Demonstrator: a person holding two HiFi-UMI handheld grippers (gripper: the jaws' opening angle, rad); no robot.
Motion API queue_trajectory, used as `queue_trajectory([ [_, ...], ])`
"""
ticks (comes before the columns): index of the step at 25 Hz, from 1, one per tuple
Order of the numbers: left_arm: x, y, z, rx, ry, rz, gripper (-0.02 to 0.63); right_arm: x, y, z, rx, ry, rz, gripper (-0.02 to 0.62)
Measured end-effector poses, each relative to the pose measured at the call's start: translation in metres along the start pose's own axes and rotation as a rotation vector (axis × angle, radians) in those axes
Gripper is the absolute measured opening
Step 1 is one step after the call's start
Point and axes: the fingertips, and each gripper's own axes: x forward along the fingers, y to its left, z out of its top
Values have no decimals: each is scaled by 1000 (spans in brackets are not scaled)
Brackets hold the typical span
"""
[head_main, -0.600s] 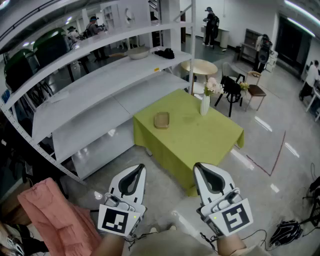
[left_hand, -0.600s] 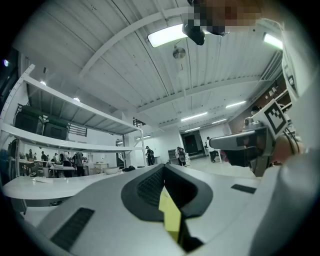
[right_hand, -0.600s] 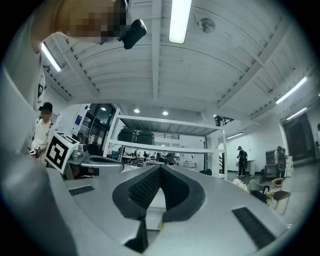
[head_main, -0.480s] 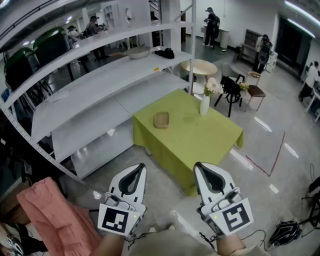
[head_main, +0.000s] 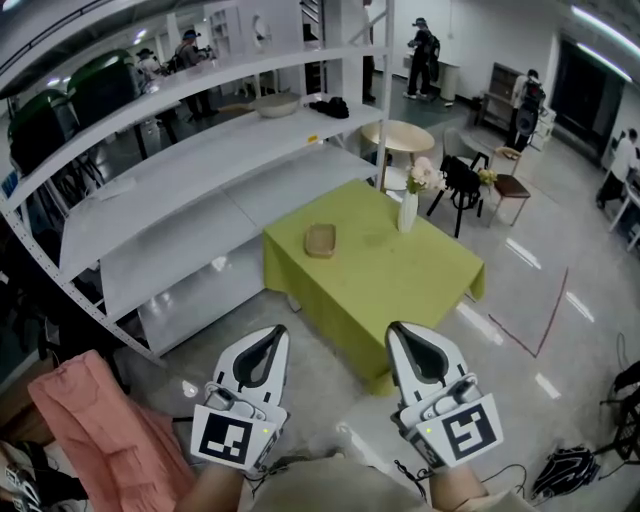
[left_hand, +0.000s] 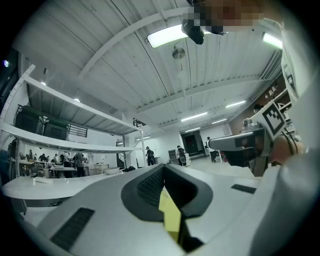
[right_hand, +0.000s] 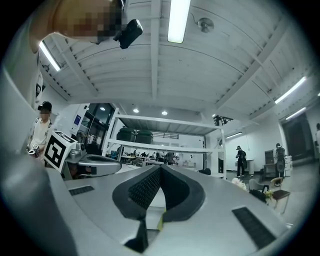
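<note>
Both grippers were held side by side, low & close to the person's body, above the floor. The left gripper (head_main: 272, 332) and the right gripper (head_main: 398, 332) each had its jaws shut tip to tip w/ nothing between them, prob. because no thing was within reach. The nearest thing, the green-covered surface (head_main: 400, 280), stood ahead & well apart, w/ a flat brown piece (head_main: 320, 240) and a white vase (head_main: 407, 212) of flowers toward its far side, away from the near edge.

The pink cloth (head_main: 90, 420) near the left hand-held gripper (head_main: 268, 336) runs off the lower edge.
</note>
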Motion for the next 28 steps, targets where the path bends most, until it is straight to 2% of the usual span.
queue_trajectory([
  [17, 7, 7, -16, -15, 4, 32, 5, 19, -7, -30, -7, 33, 50, 6],
  [28, 67, 55, -44, -30, -5, -1, 5, 82, -34, -64, -24, 89, 17, 6],
])
